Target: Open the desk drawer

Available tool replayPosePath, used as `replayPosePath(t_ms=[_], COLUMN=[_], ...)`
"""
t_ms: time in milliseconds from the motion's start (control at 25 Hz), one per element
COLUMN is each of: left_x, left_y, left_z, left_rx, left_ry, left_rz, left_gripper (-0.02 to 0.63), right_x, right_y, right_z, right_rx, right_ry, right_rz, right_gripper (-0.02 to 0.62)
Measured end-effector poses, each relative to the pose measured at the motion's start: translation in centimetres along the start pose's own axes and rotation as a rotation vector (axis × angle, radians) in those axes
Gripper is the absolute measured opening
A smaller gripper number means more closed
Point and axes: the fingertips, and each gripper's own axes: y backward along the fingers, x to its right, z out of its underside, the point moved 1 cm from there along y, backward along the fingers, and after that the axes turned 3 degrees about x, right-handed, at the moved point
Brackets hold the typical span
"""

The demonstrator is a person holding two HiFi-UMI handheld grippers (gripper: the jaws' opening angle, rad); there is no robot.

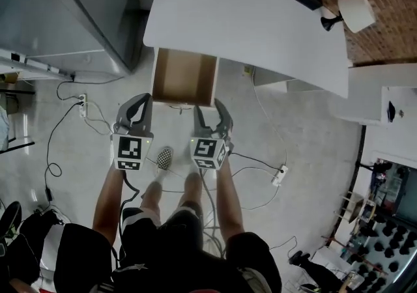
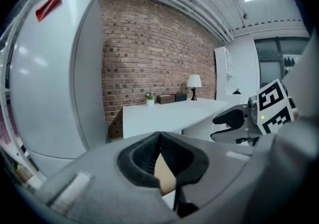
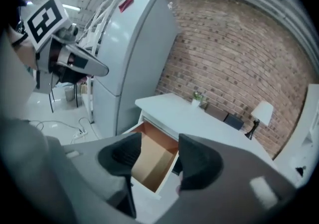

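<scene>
From where I stood, the shallow drawer with its white front and bare brown wooden inside (image 1: 184,77) was out from under the near left corner of the broad white desk top (image 1: 260,25). Its empty box was open to the ceiling. To my eye the task looked about done.

The person faced it square on, a gripper in each hand, both held low over the pale floor just short of the drawer front. The left gripper (image 1: 140,108) had its dark ribbed jaws pressed together at the tips, with nothing caught between them. In its own view (image 2: 159,141) only a sliver of brown wood showed through the gap lower down. The right gripper (image 1: 210,112) had its jaws standing well apart and held nothing. Between them, in its own view (image 3: 158,148), lay the open drawer (image 3: 149,166), clear of both pads.

The drawer lay straight ahead of both hands, with its front panel on the side nearest them. Its line of travel ran away from the person and back under the desk. The left gripper stood off the front's left corner and the right gripper off its right corner, each about as near as the other. I could see neither one touching it. Any further pull, I judged, would have to come straight back toward the person's feet along that line.
</scene>
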Motion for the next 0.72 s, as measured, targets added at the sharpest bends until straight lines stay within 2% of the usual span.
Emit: replayPosePath(t_ms=[240,480,640,720], left_x=[0.9,2.2,3.2,3.5], left_y=[1.1,2.6,3.4,4.0], left_z=[-6.9,-13.3,-16.0,-16.9], left_rx=[0.066,0.134,0.166,0.173], left_ry=[-0.028,-0.064,-0.085,-0.089], left_rz=[0.016,0.043,0.053,0.050], left_gripper=[0.011,0.011,0.011,0.011], right_x=[3.8,6.8,8.7,9.4], right_y=[4.3,9.2,12.3,13.8], right_z=[-6.5,-10.8,-12.7,-13.3], right_rx=[0.138,0.213,0.264,0.278], right_ry=[-0.120,-0.199,-0.236,-0.255], right_rz=[0.060,0.123,0.162,0.180], right_gripper=[0.205,0.116,0.093,0.061])
